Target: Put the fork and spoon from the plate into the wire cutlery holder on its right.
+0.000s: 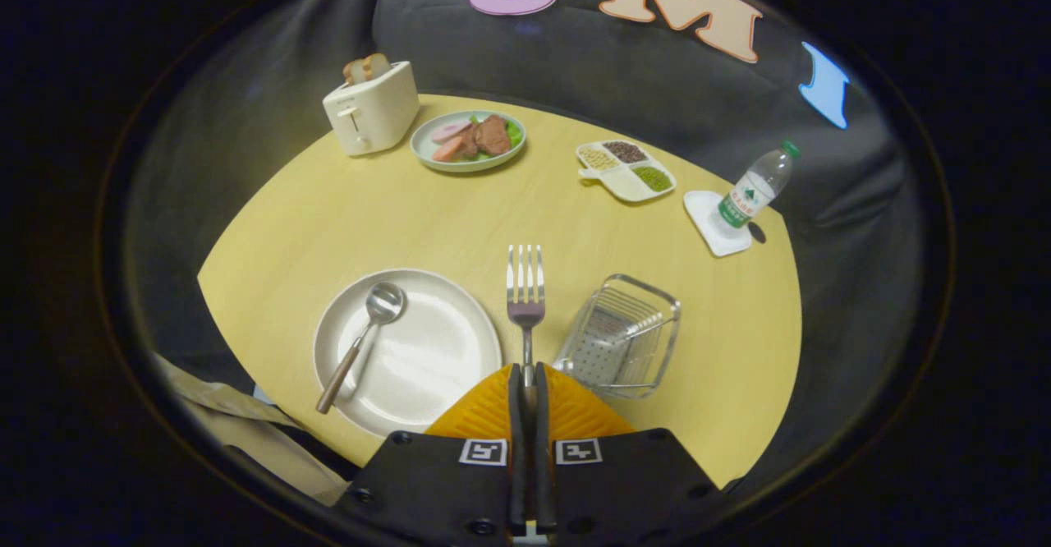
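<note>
Clenched tongs [525, 379] grip the metal fork [525, 296] by its handle, tines forward, apparently lifted between round plate [443, 350] with wooden-handled spoon [361, 346] and wire holder [624, 335].

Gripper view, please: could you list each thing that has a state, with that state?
Gripper: shut on the fork's handle.
Fork: held, tines pointing ahead, off the plate.
Spoon: lying on the plate, bowl up.
Plate: holds the spoon alone.
Wire cutlery holder: empty, right of the plate.
Toaster: bread sticking up.
Water bottle: upright, capped, on a coaster.
Food plate: filled.
Divided dish: compartments filled.
</note>
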`<state>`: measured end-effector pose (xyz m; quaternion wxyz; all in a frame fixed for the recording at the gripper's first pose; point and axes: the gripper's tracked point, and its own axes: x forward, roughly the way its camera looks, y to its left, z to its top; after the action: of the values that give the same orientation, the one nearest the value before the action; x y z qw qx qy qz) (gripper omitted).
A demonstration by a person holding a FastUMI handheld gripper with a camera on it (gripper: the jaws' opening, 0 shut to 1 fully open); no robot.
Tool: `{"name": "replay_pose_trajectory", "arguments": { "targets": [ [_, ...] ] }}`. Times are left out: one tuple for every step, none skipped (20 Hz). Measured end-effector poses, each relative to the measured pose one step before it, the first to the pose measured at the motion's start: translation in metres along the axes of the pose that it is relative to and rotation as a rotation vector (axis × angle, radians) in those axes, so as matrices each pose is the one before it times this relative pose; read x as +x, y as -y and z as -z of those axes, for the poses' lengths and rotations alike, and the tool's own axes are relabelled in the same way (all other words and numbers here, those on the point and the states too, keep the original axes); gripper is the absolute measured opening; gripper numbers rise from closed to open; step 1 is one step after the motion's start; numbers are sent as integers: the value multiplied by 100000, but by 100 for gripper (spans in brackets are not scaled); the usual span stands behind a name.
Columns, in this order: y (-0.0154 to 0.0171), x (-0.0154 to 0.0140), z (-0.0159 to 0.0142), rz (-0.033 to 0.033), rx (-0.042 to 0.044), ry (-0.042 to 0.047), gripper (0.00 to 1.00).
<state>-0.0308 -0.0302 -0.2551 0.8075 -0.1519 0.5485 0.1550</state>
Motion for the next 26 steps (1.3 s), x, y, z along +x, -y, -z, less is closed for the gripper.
{"name": "replay_pose_trajectory", "arguments": {
  "targets": [
    [1002,-328,-170,819,-768,-788,8],
    [806,-127,-4,670,-854,-846,8],
    [848,-109,-43,501,-993,-1090,8],
    [861,-84,57,611,-1103,-1135,8],
    [831,-34,80,900,-1386,-959,8],
    [745,64,179,821,-1682,-958,8],
    [456,46,211,189,-1534,-1414,8],
    [112,155,354,-800,-1088,-1491,8],
    [-130,132,447,-1367,-951,-2054,8],
    [30,132,431,-1147,-1242,-2254,8],
    [65,150,351,-870,-1305,-2170,8],
    [-123,281,309,-942,-1096,-1968,8],
    [-58,205,193,-713,-734,-1461,8],
    [107,211,-15,-383,-243,-1043,8],
    [181,182,27,43,-86,-1202,8],
    [285,188,170,589,160,-1138,8],
    [327,62,121,627,269,-954,8],
    [76,18,265,-263,248,-655,8],
    [5,-115,150,-446,-211,-486,8],
    [4,-4,296,-231,-601,-725,9],
    [-11,137,133,-168,-727,-1032,9],
    [-166,87,62,-471,-750,-960,9],
    [-210,223,-109,-315,-617,-373,9],
    [19,110,-69,-173,-251,-280,9],
    [-92,210,-162,-649,-71,82,9],
    [-113,42,-1,-292,546,-259,12]
  ]
}}
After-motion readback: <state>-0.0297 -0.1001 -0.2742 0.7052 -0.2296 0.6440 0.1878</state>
